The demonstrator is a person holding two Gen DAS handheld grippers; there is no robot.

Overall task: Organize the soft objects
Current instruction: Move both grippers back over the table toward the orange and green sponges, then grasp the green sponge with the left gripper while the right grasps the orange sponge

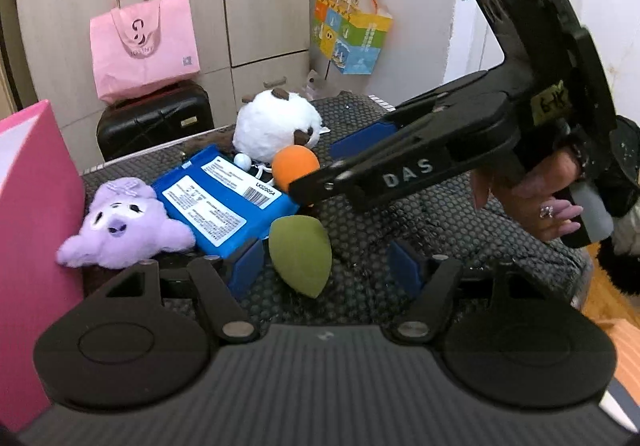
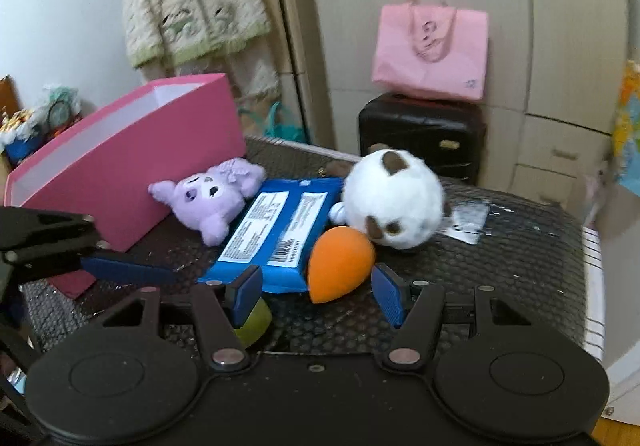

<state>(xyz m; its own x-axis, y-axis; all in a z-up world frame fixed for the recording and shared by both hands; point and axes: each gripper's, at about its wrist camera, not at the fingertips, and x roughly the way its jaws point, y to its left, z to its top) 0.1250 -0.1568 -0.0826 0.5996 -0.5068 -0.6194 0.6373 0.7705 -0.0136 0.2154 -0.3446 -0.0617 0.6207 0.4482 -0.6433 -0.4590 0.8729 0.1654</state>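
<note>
Grippers both gape: my left gripper [image 1: 326,266] straddles the green sponge [image 1: 301,252], my right gripper [image 2: 318,292] the orange sponge [image 2: 339,268] (neither pinched).

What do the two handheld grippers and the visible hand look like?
Both grippers, left gripper and right gripper, are matte black plastic with blue finger pads, silver pivot bolts and round discs. The right one bears white "DAS" lettering. The hand has long pale-pink nails, a ring, and a dark sleeve.

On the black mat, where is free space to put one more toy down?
The black mat is bare right of the white plush, past the small wrapper. It is crowded between the pink box and the orange sponge.
</note>
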